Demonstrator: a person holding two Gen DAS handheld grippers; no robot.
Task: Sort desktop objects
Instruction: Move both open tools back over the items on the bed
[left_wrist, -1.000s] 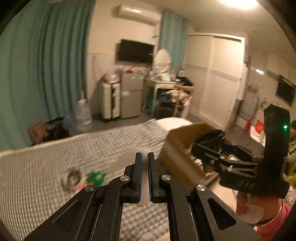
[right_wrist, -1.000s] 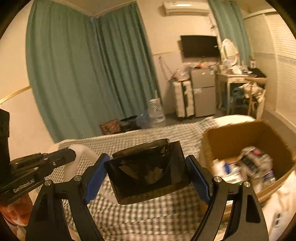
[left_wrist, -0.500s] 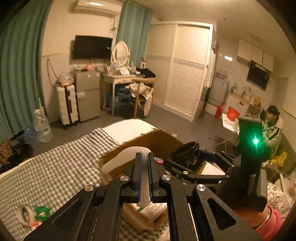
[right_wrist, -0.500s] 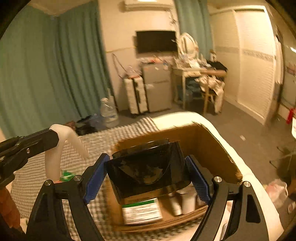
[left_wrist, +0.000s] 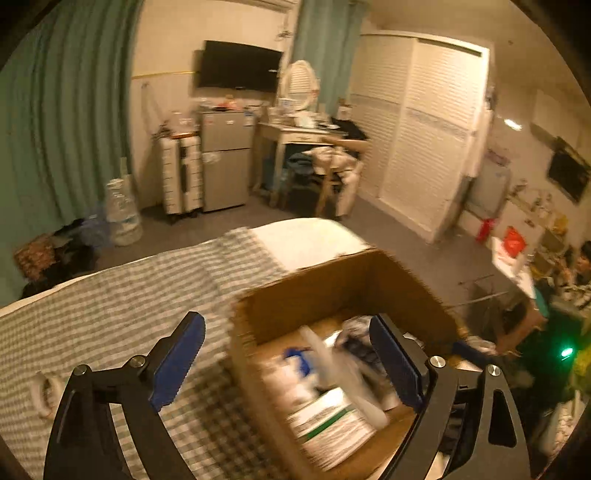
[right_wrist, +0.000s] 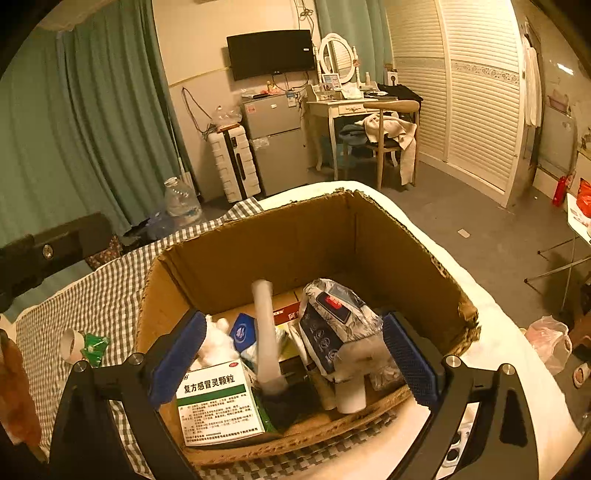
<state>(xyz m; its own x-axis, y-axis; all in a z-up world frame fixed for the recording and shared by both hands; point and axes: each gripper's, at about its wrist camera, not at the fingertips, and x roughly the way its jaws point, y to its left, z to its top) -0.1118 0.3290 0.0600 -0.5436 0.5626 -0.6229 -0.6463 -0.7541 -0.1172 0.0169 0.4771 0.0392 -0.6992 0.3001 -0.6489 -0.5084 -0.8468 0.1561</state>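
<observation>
An open cardboard box (right_wrist: 295, 236) (left_wrist: 332, 288) stands on the checked bedcover, holding several items. My left gripper (left_wrist: 286, 362) hovers over it with its jaws opening. Below them a long white plastic piece (left_wrist: 332, 369) (right_wrist: 266, 332) shows blurred and free of the pads. My right gripper (right_wrist: 293, 356) is also above the box, jaws opening and nothing pressed between its pads. A dark tinted container (right_wrist: 284, 406) lies low at the box's front, beside a white and green medicine box (right_wrist: 218, 402) and a patterned pouch (right_wrist: 332, 321).
A tape roll (right_wrist: 72, 343) (left_wrist: 44, 391) and a green packet (right_wrist: 94, 345) lie on the bedcover (left_wrist: 110, 306) left of the box. The left gripper's body (right_wrist: 48, 251) shows at the left. A person (left_wrist: 580, 266) sits at the far right. Floor and furniture lie beyond the bed.
Both grippers swung from above the bedcover to above the box. The left one let go of the white piece, the right one of the dark container; both items are now in the box.
</observation>
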